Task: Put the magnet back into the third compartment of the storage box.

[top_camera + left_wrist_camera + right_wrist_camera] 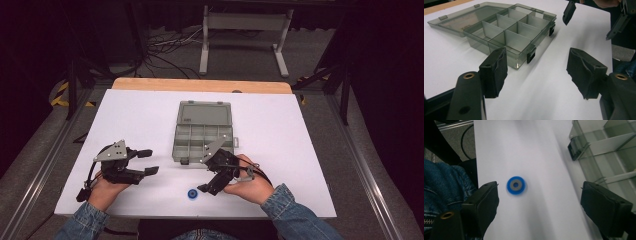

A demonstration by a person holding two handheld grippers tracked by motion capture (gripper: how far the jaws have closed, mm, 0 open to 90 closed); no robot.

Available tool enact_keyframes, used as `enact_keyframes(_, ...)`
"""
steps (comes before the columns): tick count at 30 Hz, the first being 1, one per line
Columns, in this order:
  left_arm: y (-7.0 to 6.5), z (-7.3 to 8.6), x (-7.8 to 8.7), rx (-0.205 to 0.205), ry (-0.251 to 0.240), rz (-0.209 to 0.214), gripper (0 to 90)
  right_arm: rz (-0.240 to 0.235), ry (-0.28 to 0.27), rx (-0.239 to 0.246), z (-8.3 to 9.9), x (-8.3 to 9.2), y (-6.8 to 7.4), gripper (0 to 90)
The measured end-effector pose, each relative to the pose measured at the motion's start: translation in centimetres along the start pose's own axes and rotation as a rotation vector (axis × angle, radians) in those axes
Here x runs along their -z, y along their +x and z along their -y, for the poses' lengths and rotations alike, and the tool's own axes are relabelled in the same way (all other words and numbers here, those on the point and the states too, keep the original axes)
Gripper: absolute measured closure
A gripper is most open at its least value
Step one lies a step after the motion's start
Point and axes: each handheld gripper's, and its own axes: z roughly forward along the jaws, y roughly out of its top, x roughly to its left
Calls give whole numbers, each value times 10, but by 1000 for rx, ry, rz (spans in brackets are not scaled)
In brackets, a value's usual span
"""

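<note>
The right gripper (539, 202), jaws wide and empty, nears the blue disc (516, 185) by the table's (300, 150) near edge; a nudge could roll it off.

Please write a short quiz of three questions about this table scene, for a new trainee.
1. True or false: the lid of the compartment box lies open.
2. Which gripper is aimed at the blue ring: A) left gripper, B) right gripper?
3. What lies between the left gripper's jaws?

Key
1. True.
2. B; its jaws stand open and the ring lies on the white table, not gripped.
3. Nothing; they stand open over the table.
</note>
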Motion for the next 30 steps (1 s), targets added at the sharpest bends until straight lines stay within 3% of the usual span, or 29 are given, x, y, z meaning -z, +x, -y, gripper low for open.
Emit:
enact_keyframes(15, 1, 0, 0, -3, 1, 6, 332, -63, 48, 9, 5, -31, 11, 159)
enact_keyframes(30, 1, 0, 0, 1, 0, 10, 331, -79, 79, 39, 5, -47, 20, 182)
